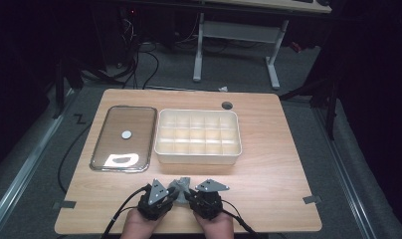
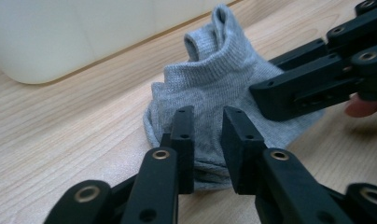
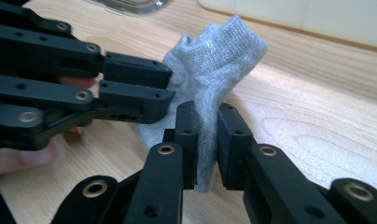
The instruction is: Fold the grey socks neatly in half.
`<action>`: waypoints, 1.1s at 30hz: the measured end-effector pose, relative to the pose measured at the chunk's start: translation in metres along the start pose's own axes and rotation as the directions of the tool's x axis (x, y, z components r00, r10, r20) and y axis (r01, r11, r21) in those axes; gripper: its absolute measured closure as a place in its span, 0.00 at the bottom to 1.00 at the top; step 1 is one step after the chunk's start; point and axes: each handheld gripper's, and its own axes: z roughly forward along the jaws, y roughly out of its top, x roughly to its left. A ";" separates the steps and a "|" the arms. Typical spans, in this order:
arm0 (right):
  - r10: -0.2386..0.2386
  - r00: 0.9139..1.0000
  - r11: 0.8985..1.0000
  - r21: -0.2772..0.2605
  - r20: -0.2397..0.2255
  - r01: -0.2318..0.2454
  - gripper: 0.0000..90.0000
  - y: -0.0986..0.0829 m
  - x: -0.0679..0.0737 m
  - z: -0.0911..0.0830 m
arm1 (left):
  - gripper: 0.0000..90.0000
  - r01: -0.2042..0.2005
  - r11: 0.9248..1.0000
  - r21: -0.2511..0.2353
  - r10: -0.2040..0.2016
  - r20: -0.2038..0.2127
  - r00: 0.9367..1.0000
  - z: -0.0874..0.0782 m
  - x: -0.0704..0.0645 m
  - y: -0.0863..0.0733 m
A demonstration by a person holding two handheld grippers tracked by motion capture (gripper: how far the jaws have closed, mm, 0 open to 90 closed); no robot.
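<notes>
Grippers meet at the near edge of the table (image 1: 288,149), each pinching one side of a grey sock (image 1: 182,184) that sits bunched between them.

Table: light wood, with the work confined to its near middle.

Box (image 1: 198,158): cream, divided into a grid of small compartments, set at mid-table just beyond the sock; every compartment appears bare.

Tray (image 1: 100,144): clear, metal-rimmed, left of the box and close beside it, with a small round white disc (image 1: 126,134) near its centre.

Left gripper (image 1: 170,194): jaws narrowed onto a fold at the sock's near edge, as its own view shows (image 2: 208,140), with cloth pressed between the pads.

Right gripper (image 1: 191,195): jaws clenched on a ridge of the sock's fabric (image 3: 206,144), which rises between them; in this view the left gripper comes in from the left and grips the sock's other side.

Sock: crumpled on the wood, cuff end standing up toward the box, not yet lifted clear of the table.

Step in hand, as judged: a two-handed grasp made in order to fold or compact the sock. The next move likely calls for both grips to hold firm while the sock is gathered small enough for a compartment, then carried forward over the box's near wall.
</notes>
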 end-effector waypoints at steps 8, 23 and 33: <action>-0.026 0.999 1.000 -0.007 -0.019 0.026 0.90 0.008 0.012 -0.006 | 0.87 -0.008 1.000 0.005 0.008 0.009 1.000 0.001 0.000 0.000; -0.047 0.999 0.998 -0.039 -0.011 0.047 0.78 0.012 0.008 -0.016 | 0.90 0.010 1.000 0.010 -0.010 0.018 1.000 0.002 0.002 0.001; 0.001 0.995 0.999 -0.040 0.095 0.003 0.81 0.006 -0.017 -0.020 | 0.90 0.012 1.000 0.010 -0.012 0.018 1.000 0.002 0.002 0.001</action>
